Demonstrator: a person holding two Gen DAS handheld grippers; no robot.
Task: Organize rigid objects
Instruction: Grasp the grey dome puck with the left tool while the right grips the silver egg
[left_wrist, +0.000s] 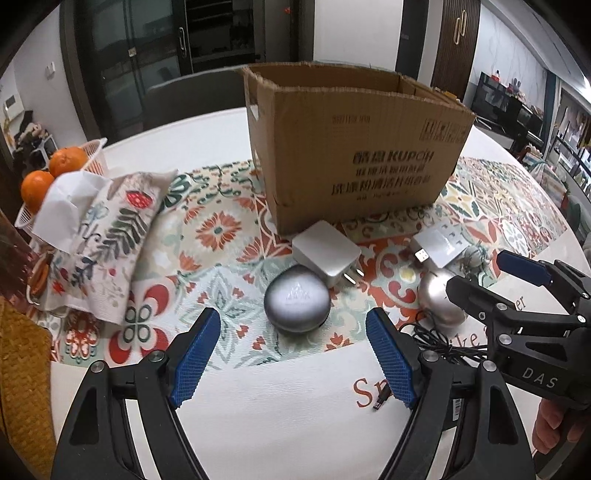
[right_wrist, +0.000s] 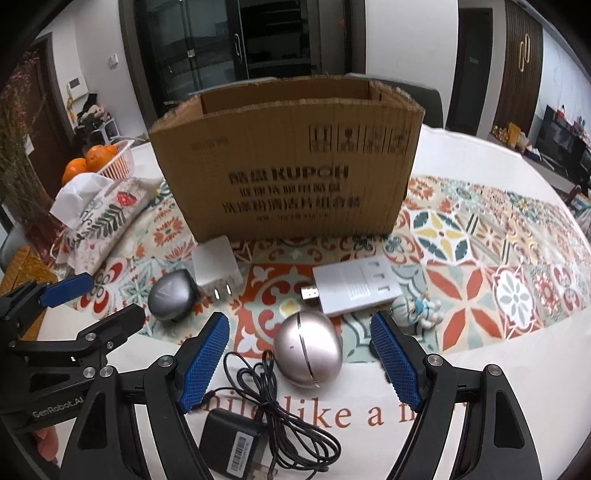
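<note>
An open cardboard box stands on the patterned cloth. In front of it lie a white plug adapter, a grey round gadget, a silver egg-shaped gadget, a white USB device, a small figurine and a black charger with cable. My left gripper is open, just short of the grey gadget. My right gripper is open with the silver egg between its fingers.
A floral tissue pouch and a basket of oranges sit at the left. A woven mat lies at the near left edge. A chair stands behind the table.
</note>
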